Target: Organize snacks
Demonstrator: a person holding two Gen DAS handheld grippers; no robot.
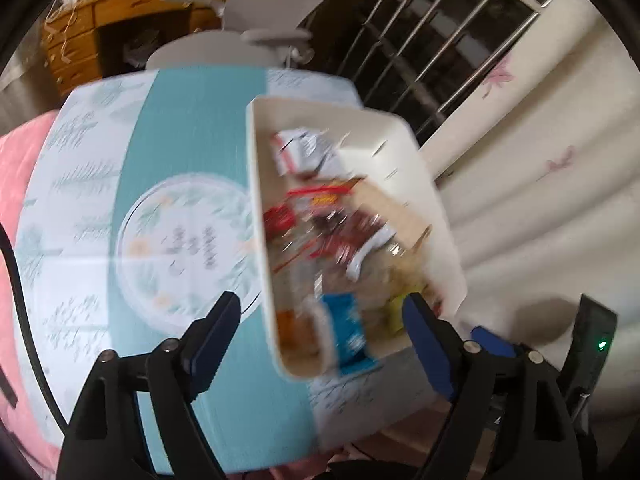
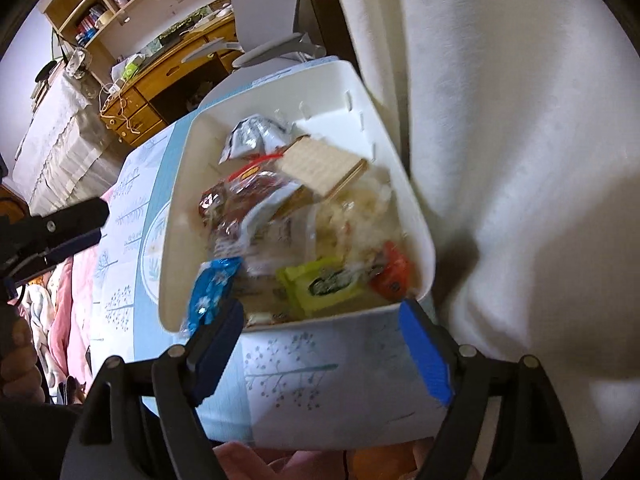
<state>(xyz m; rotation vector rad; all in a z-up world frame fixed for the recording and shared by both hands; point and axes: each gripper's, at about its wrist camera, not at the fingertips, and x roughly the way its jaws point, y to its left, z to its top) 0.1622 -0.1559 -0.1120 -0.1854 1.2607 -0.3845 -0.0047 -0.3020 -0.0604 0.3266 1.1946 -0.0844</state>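
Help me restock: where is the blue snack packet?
In the right wrist view, the blue snack packet leans in the white bin's near-left corner, left of the yellow-green packet.

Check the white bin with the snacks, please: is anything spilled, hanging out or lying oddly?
One thing stands out: the blue packet at the near corner of the white bin sticks out over the rim. The wafer pack lies tilted on top of the heap. Nothing has spilled onto the patterned cloth.

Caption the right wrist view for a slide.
Right gripper hangs open above a white bin packed with wrapped snacks on a patterned tablecloth.
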